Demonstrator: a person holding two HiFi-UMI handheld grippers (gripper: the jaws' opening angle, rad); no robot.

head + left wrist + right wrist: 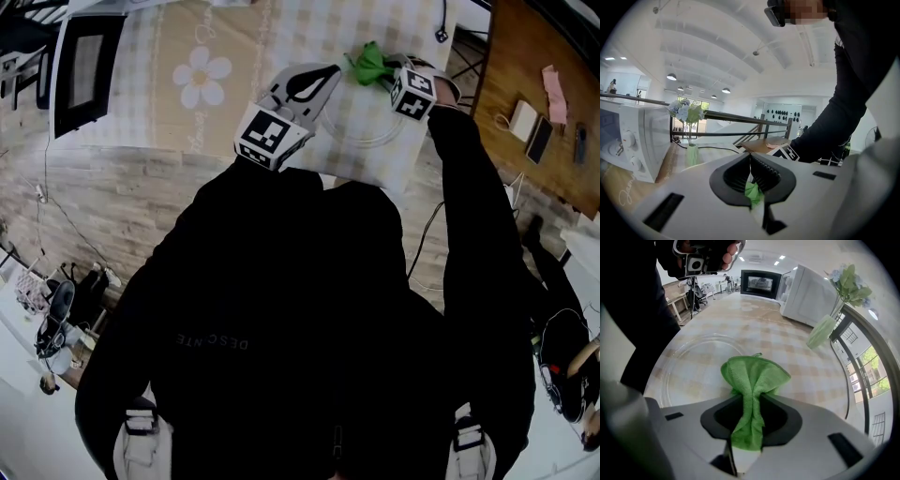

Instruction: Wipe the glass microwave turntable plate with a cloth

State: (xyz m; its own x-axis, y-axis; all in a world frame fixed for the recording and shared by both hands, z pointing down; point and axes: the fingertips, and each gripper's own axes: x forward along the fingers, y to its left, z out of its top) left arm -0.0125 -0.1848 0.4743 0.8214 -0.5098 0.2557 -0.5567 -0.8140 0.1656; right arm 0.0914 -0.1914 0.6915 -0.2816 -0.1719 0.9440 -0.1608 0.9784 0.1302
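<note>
R hand-held gripper (752, 401) pinches cloth (754, 376), plate (691, 364) plain only there, L hand-held gripper (750, 164) pressed together

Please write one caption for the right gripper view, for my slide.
Right tongs pinch a bunched green cloth over the glass turntable plate on a checked tablecloth.

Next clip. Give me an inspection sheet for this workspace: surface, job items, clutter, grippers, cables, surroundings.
Surface: checked tablecloth covers the table.
Job's things: glass plate lies flat on the tablecloth; green cloth is bunched above it.
Clutter: white microwave and vase of flowers at the far side.
Grippers: right gripper is shut on the green cloth; left gripper has its jaws together, with a green scrap between them.
Cables: black cable on the floor beside the table.
Surroundings: wooden desk with small items.
</note>
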